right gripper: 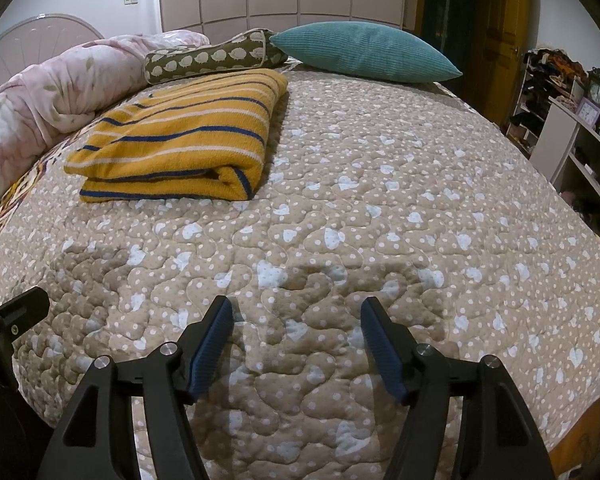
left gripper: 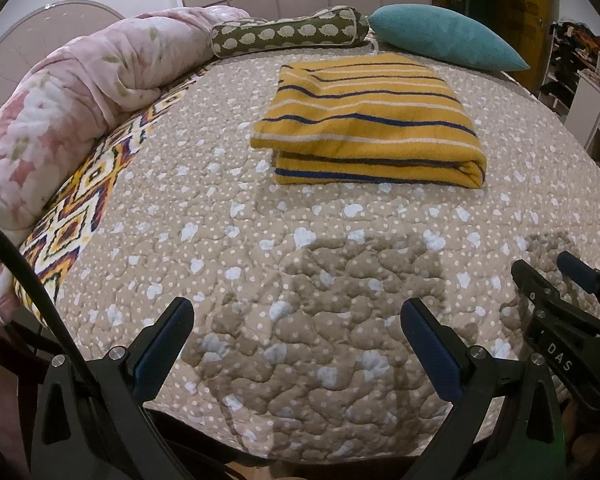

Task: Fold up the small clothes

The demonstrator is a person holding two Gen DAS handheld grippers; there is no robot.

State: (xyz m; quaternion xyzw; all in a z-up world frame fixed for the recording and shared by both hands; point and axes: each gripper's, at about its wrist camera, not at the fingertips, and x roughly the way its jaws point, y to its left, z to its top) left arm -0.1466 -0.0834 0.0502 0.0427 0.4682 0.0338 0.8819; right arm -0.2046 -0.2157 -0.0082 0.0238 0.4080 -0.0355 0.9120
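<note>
Yellow striped garment (left gripper: 366, 120), folded into a neat thick rectangle, upper centre of the left view, on the dotted beige quilt (left gripper: 260, 240). Left gripper (left gripper: 296, 318) bottom centre, jaws wide, nothing held; right gripper (right gripper: 296, 318) likewise low over quilt, jaws wide, well apart from garment

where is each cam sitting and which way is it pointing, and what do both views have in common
Left wrist: on the left gripper, near the bed's foot edge, facing along the quilt toward the folded yellow striped garment; shows its own open fingers, and the right gripper at lower right.

Right wrist: on the right gripper, further right, facing the same way, garment upper left; shows its own open fingers and part of the left gripper at far left.

Shared: garment, quilt, teal pillow, sheep-print bolster, pink duvet.
</note>
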